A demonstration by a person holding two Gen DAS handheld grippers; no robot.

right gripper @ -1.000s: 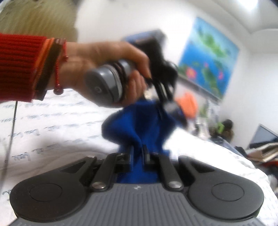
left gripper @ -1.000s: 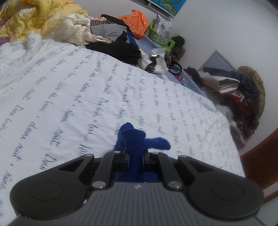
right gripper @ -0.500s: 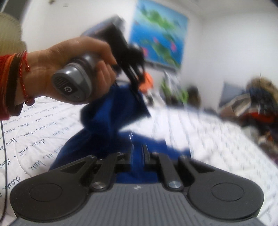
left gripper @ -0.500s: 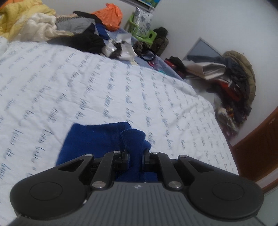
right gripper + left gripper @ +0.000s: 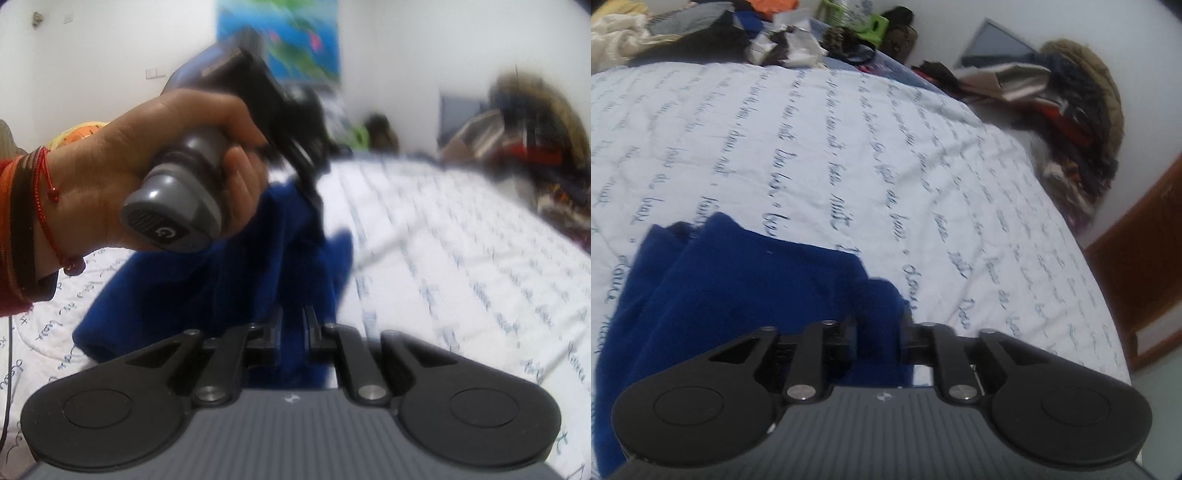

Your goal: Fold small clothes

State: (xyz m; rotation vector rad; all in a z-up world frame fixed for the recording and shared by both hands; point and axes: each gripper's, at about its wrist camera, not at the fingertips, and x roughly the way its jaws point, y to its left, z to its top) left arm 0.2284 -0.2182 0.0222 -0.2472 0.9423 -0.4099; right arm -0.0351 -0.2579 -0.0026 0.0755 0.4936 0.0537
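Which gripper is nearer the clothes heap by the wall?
Left. The left gripper grips the blue cloth farther across the bed, toward the clothes heap; the right gripper grips it behind.

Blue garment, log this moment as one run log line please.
step: folding | blue garment: partly on bed | left gripper: shut on garment | right gripper: shut on garment

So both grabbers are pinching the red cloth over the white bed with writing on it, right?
Nearly. The cloth is blue, not red; the left wrist view shows that clearly. The left gripper and right gripper both pinch it over the white bed with writing on it.
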